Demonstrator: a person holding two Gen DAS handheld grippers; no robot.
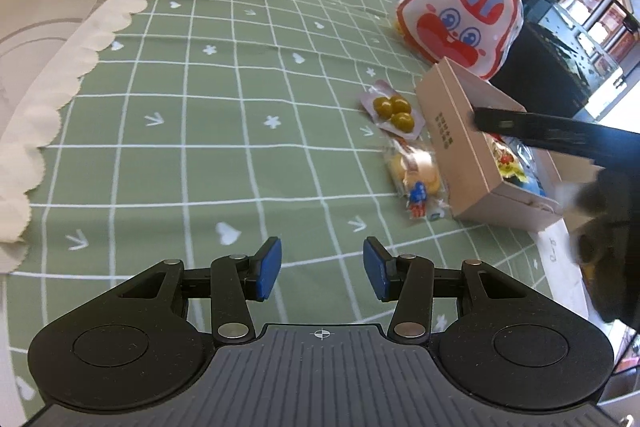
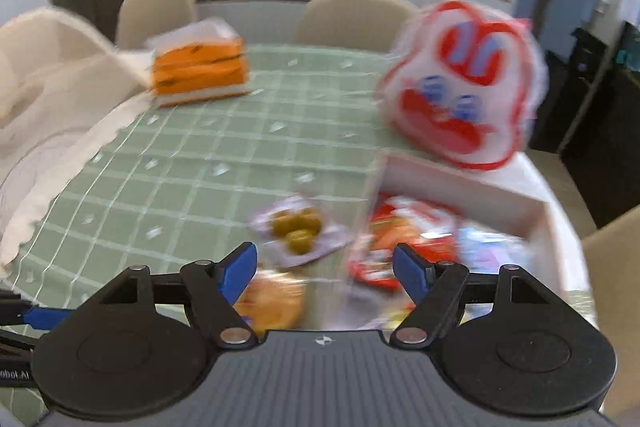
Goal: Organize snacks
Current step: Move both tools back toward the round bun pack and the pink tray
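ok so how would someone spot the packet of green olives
On the green checked tablecloth, find the open cardboard box of snacks. Two small packets lie beside it; the olive packet is the one nearer the cartoon-face bag, clear, holding round green balls.

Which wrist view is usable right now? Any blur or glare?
Left wrist: sharp, the olive packet and box read clearly; fisheye bends the tablecloth grid, and the windows at far right blow out. Right wrist: heavy motion blur, the snacks in the box smear together and the rabbit bag ghosts; only the right gripper stays crisp.
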